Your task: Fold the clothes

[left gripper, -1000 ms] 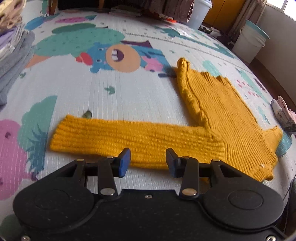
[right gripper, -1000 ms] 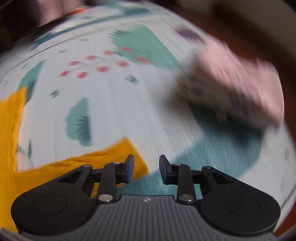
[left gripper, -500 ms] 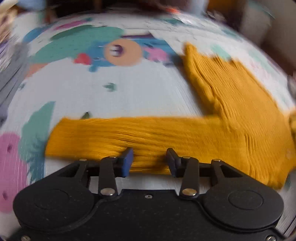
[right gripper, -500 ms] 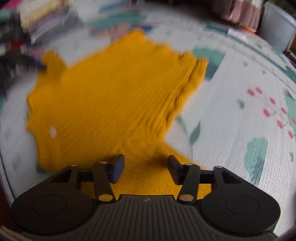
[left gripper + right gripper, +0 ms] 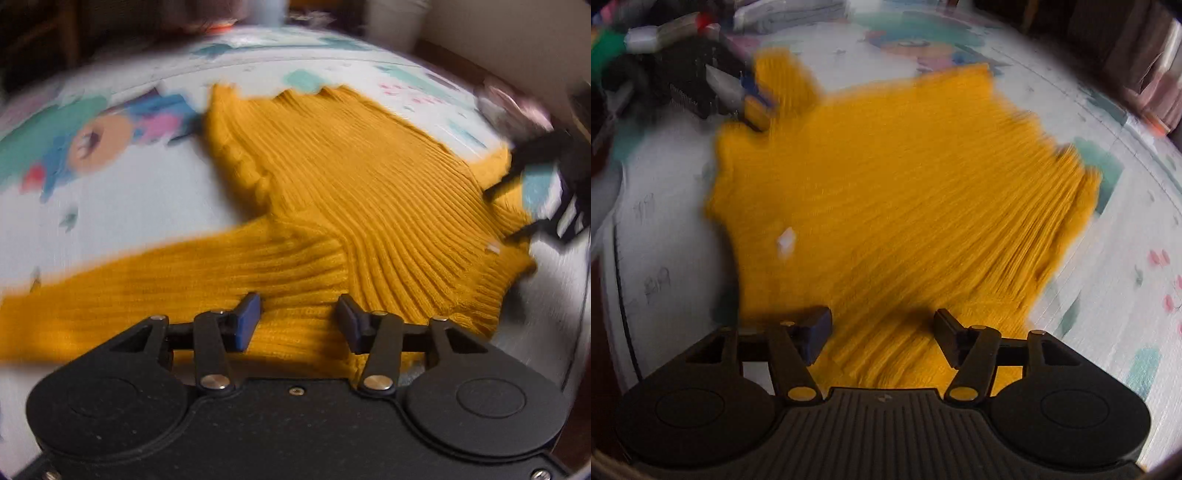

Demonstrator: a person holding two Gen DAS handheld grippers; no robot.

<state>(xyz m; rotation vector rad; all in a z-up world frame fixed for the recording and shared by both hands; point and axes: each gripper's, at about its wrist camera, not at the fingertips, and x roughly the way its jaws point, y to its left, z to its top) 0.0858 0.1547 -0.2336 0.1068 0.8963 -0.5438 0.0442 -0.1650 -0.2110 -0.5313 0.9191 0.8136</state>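
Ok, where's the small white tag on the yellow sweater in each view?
Left wrist view: the white tag sits far right, near the sweater's ribbed edge, just below the right tool.
Right wrist view: the tag sits left of centre, above the tool's left finger.
Shared landmark: the cartoon face with an orange circle on the mat, blurred at top centre in the right view.

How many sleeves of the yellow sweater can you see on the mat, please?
2. One sleeve stretches leftwards from the sweater body across the mat; the other sleeve lies nearest the right wrist camera, its end hidden.
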